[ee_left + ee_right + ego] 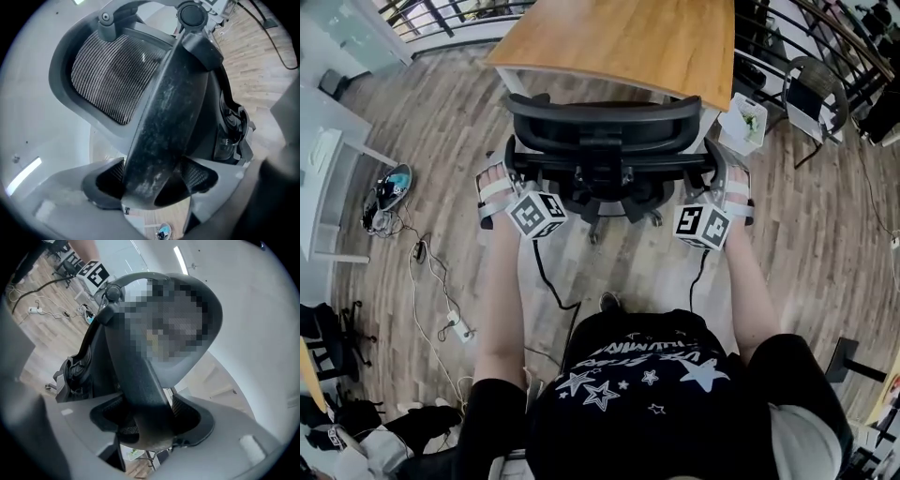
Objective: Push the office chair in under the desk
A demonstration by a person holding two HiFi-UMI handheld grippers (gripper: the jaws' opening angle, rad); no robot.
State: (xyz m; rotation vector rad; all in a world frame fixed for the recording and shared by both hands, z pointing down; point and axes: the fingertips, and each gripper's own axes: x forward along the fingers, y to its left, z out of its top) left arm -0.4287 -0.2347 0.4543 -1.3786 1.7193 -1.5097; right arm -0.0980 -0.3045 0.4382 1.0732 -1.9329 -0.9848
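Step in hand: the push itself, with both tools engaged on the chair [605,127]. The left tool [152,177] is clamped on the left armrest [164,117]; both pads bear on the dark bar, which fills the gap. The right tool [150,416] is clamped likewise on the right armrest [136,376]. The chair stands on the wooden floor [441,122] at the near edge of the bench [628,37], backrest toward the person and roughly square to that edge. The top of the backrest lies just short of the edge; the seat is hidden behind the backrest, so how far it sits under the bench cannot be told. Judged progress: well advanced, with only the last of the travel remaining. Next move: drive both tools forward evenly toward the bench so the chair does not swing on its castors, hold both clamps firm, and stop when the backrest or armrests meet the near edge. Risk: uneven pressure will turn the chair toward a bench corner.
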